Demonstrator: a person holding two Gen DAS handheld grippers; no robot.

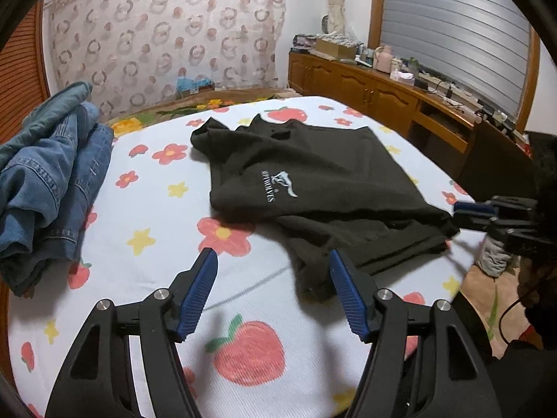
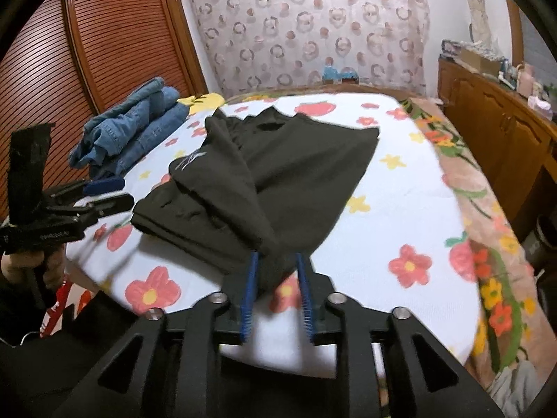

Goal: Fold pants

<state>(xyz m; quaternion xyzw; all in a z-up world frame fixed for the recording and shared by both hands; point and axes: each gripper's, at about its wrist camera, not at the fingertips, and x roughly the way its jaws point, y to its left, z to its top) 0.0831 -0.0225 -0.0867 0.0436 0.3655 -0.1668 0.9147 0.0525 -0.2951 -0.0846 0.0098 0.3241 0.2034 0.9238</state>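
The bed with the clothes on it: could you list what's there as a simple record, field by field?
surface: bed sheet, white with flowers and strawberries
main garment: black pants, partly folded, white logo on top
other clothes: blue jeans, heaped at the bed's far left edge
left gripper: open, nothing in it, near corner of the pants just ahead
right gripper: slightly open, a fold of the pants between its fingers
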